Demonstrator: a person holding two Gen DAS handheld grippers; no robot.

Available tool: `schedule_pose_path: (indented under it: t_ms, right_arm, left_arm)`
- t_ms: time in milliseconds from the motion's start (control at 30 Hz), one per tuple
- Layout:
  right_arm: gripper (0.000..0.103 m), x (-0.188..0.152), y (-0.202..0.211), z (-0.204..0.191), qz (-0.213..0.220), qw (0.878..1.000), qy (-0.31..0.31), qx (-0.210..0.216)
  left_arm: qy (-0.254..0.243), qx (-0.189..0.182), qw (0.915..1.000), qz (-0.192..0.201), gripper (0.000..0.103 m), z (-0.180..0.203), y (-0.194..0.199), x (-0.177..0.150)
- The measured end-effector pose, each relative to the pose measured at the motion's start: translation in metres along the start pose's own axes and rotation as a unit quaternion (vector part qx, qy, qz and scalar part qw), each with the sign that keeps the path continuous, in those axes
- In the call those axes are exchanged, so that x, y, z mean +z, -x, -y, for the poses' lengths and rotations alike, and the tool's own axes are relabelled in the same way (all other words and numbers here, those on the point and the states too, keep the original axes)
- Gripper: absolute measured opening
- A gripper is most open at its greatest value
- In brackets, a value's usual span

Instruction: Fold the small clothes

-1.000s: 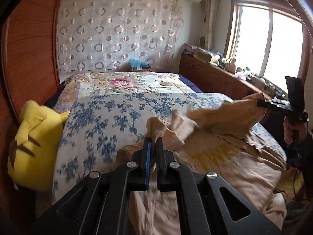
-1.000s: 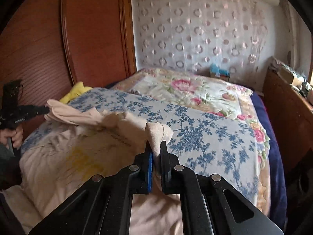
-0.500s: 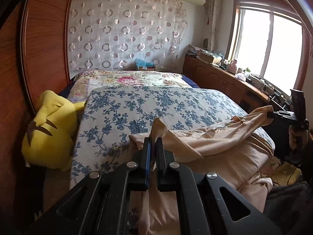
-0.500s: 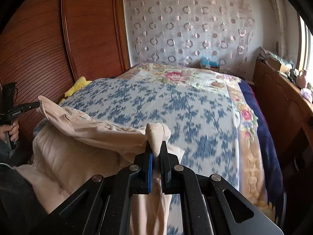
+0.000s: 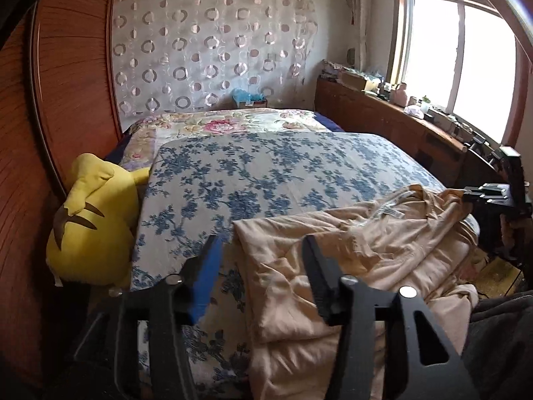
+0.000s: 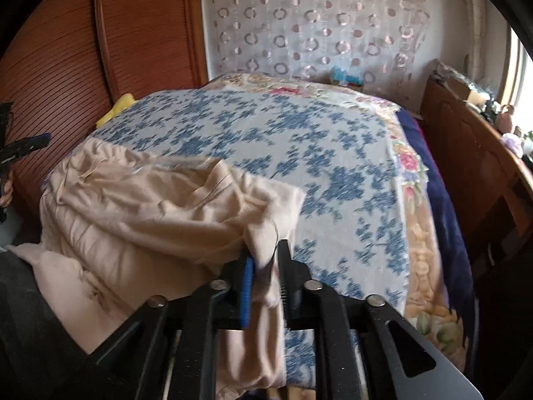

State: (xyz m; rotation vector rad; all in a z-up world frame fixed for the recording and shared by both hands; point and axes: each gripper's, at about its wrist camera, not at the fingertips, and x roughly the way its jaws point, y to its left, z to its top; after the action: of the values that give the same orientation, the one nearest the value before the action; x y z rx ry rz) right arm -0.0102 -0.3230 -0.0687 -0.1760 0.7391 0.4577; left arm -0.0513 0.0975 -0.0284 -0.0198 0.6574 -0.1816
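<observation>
- Bedroom with a wooden wardrobe (image 5: 50, 106) on one side, a circle-patterned curtain (image 5: 213, 53) at the far wall and a bright window (image 5: 466, 60) over a long wooden cabinet (image 5: 393, 123).
- Blue-flowered quilt (image 5: 266, 173) covers the near part of the bed; a pink-flowered one (image 5: 226, 121) lies beyond it.
- Yellow plush toy (image 5: 96, 220) sits off the outer side of the left gripper's blue-padded finger, against the bed's edge.
- Left gripper (image 5: 260, 250): its jaws have just been opening and now stand wide apart. The beige garment (image 5: 349, 250) lies in a crumpled fold on the quilt; its near corner falls in the gap between the fingers, but neither pad presses on it.
- Right gripper (image 6: 265, 260): its jaws have just been opening a little. A pinch of beige cloth sits between the fingers and hangs down behind them; the gap looks loose, and the frame is too blurred to say that the pads bear on it.
- From the right wrist view the garment spreads away from the blue-padded finger toward the bed's edge.
</observation>
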Motion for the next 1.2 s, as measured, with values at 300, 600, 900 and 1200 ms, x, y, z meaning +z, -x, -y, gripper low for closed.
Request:
schedule_pose_path:
  t_ms: [300,600,900,1200]
  right_arm:
    - [0.048,0.040,-0.009,0.008,0.031,0.999,-0.002,-0.016]
    - [0.048,0.050,-0.075,0.024,-0.011,1.000,-0.022,0.009]
    - [0.048,0.051,-0.092,0.025,-0.034,0.999,-0.024,0.014]
    - [0.055,0.048,-0.102,0.026,-0.044,0.999,-0.028,0.006]
  left_arm:
    - [0.003,0.024,0.9993,-0.026,0.074,-0.024,-0.053,0.013]
    - [0.015,0.017,0.9964,-0.081,0.074,-0.041,-0.109,0.015]
    - [0.020,0.007,0.9943,-0.104,0.074,-0.039,-0.124,0.010]
    - [0.013,0.008,0.9941,-0.107,0.077,-0.034,-0.128,0.007]
